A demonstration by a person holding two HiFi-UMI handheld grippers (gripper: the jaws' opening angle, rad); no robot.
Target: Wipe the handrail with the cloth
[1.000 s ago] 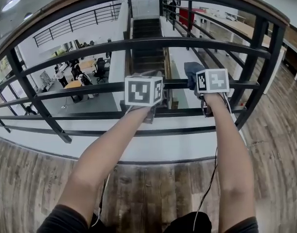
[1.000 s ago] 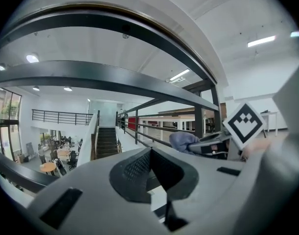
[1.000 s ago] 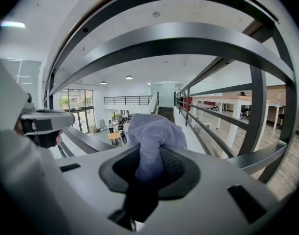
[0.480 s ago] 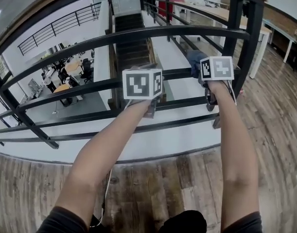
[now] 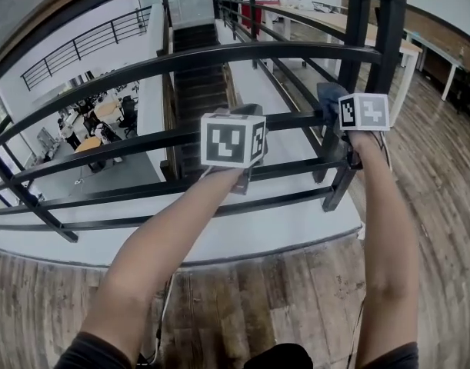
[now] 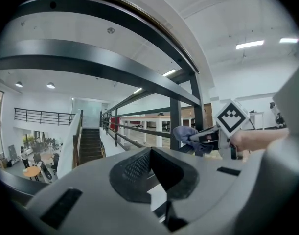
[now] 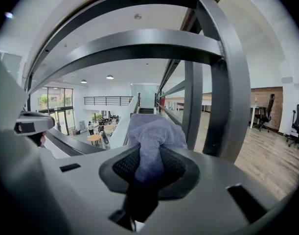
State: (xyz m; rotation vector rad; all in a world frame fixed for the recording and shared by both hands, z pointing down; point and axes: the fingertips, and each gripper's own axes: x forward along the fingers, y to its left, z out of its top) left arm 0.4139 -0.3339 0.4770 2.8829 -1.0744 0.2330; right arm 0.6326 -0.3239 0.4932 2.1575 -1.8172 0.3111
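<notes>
Mezzanine railing over an open office: the right gripper [image 7: 148,168] has its jaws clamped on one bunched blue cloth [image 7: 150,136], held at a middle bar of the handrail [image 5: 219,56], just left of the right-hand post [image 5: 356,44]. The left gripper [image 6: 150,173] sits with its jaws together on nothing. I count one cloth and two grippers, and the likely risk is that dragging along the bar tugs the pinched fold free and the cloth drops to the floor below.

A dark staircase [image 5: 195,71] is descending at twelve o'clock. Wooden floor [image 5: 250,298] is spreading at six. At ten o'clock, people [image 5: 87,121] are clustering around desks [image 5: 81,144]; long tables [image 5: 319,15] are standing at one.
</notes>
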